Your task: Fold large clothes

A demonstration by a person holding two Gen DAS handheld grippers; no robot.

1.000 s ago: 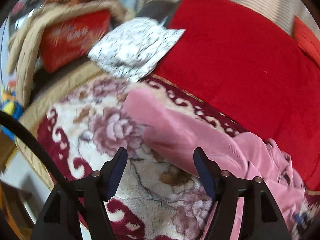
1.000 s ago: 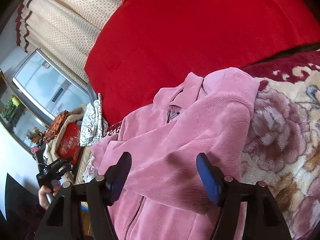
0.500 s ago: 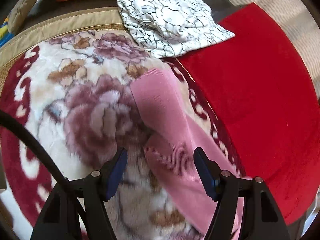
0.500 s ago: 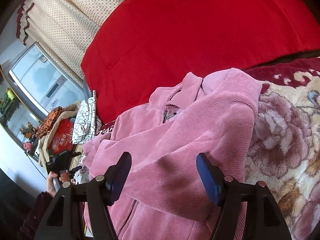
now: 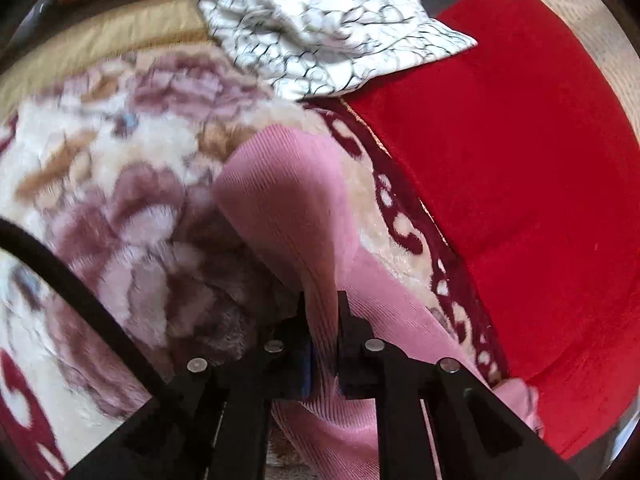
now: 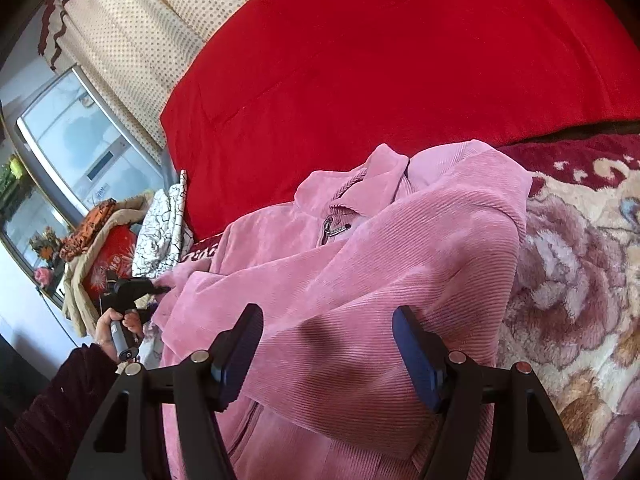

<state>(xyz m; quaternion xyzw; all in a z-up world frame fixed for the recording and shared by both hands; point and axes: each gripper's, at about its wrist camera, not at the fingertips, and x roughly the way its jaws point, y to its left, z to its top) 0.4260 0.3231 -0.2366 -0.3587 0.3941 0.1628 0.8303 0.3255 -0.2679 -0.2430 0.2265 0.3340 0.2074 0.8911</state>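
A pink corduroy jacket (image 6: 360, 280) lies face up on a floral blanket (image 6: 580, 280), one sleeve folded across its chest. My left gripper (image 5: 322, 304) is shut on the other pink sleeve (image 5: 288, 208), which stretches away from the fingers over the blanket (image 5: 120, 200). It also shows in the right wrist view (image 6: 160, 289), far left, pinching the sleeve end. My right gripper (image 6: 328, 332) is open and empty, hovering just above the folded sleeve.
A red quilt (image 6: 380, 60) lies along the blanket's far side. A white crackle-pattern pillow (image 5: 320, 28) sits beyond the sleeve. A red bag (image 6: 108, 268) and piled clothes stand by the window at far left.
My left gripper has moved down onto the sleeve and shut on it. My right gripper has stayed open over the jacket, almost still.
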